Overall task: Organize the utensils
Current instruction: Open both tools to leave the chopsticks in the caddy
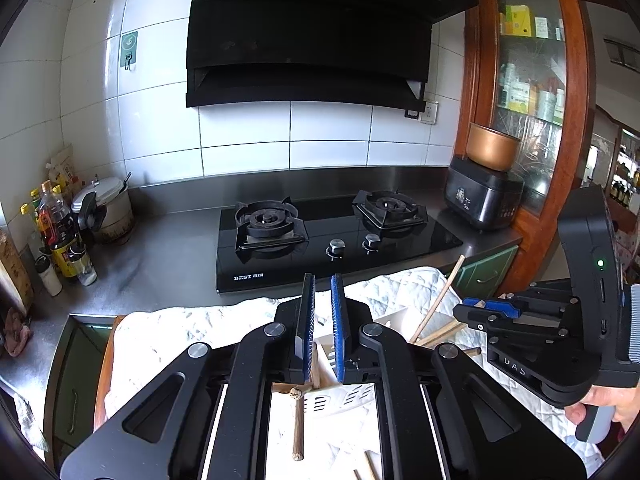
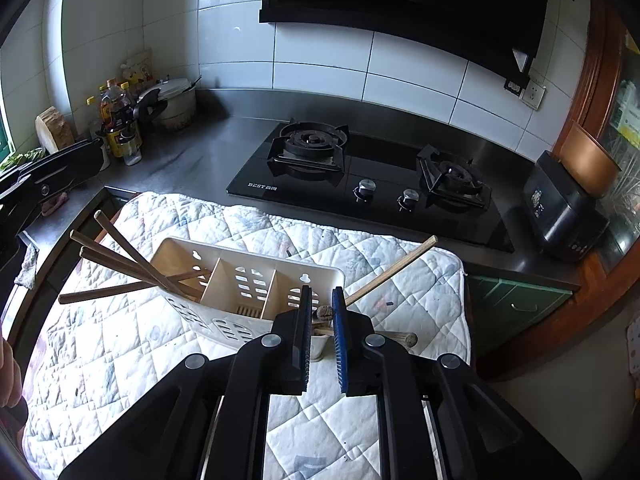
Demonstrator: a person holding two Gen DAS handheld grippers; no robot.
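Observation:
A cream plastic utensil holder (image 2: 244, 284) with three compartments lies tilted on a white quilted cloth (image 2: 120, 360). Several brown chopsticks (image 2: 132, 264) stick out of its left compartment. A pale wooden stick (image 2: 394, 270) leans out on its right side. My right gripper (image 2: 322, 300) hovers just in front of the holder, jaws slightly apart and empty, with wooden handle ends (image 2: 326, 314) right beyond them. My left gripper (image 1: 322, 290) is slightly open and empty above the cloth; a wooden-handled utensil (image 1: 298, 420) and a white slotted spatula (image 1: 340, 400) lie under it. The right gripper also shows in the left wrist view (image 1: 472, 308).
A black two-burner gas hob (image 2: 360, 168) sits behind the cloth on the steel counter (image 2: 192, 160). Bottles (image 2: 118, 120) and a pressure cooker (image 2: 172, 100) stand at the back left. A black rice cooker (image 2: 560, 208) with a copper pot stands right, by a wooden cabinet (image 1: 532, 80).

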